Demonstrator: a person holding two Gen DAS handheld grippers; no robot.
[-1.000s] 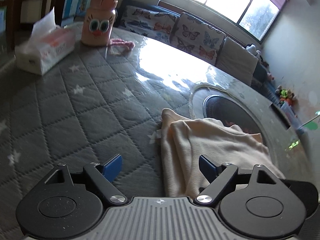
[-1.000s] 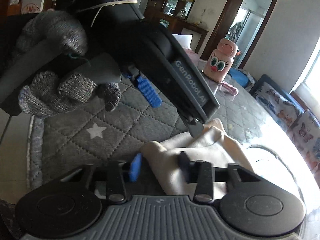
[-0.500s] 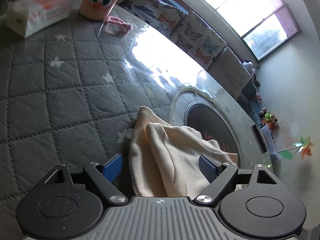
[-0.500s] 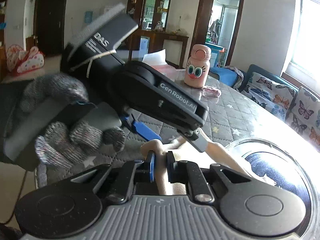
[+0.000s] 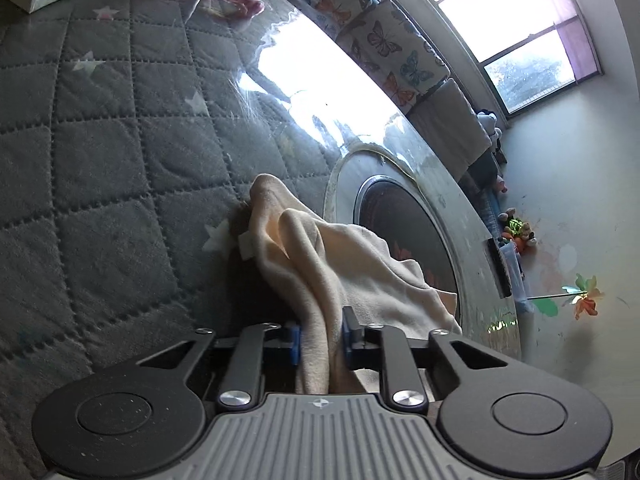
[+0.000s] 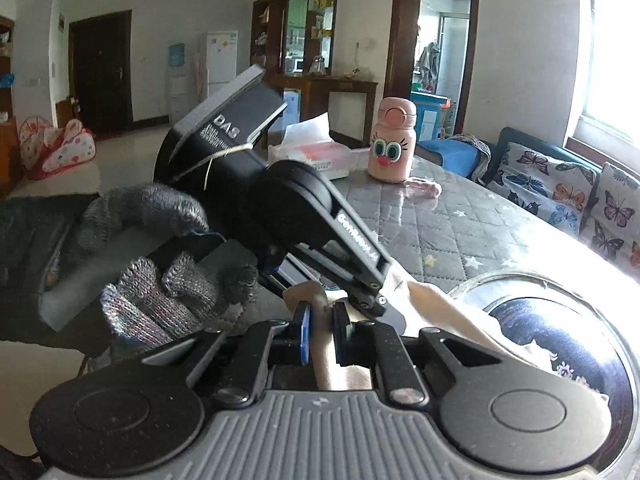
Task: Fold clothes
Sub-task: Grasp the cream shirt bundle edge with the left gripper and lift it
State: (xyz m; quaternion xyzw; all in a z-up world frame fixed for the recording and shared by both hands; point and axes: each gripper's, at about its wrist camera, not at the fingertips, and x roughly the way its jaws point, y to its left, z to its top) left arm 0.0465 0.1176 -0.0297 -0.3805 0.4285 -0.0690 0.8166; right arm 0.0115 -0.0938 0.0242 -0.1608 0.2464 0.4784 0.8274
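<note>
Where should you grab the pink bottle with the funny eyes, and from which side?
Probably around the pink bottle's straight round body, just below the cap, coming in level from the open quilt side. It stands upright, and the tissue box crowds its other side, so a sideways pinch across the body looks easiest.

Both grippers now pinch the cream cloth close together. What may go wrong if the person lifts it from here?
1. The left gripper and right gripper hold the cream garment at bunched folds, so layers may slip out unevenly.
2. The grippers are very close in the right wrist view, so they may collide.
3. The garment's far part lies over the round glass inset; dragging it may undo the fold.
</note>
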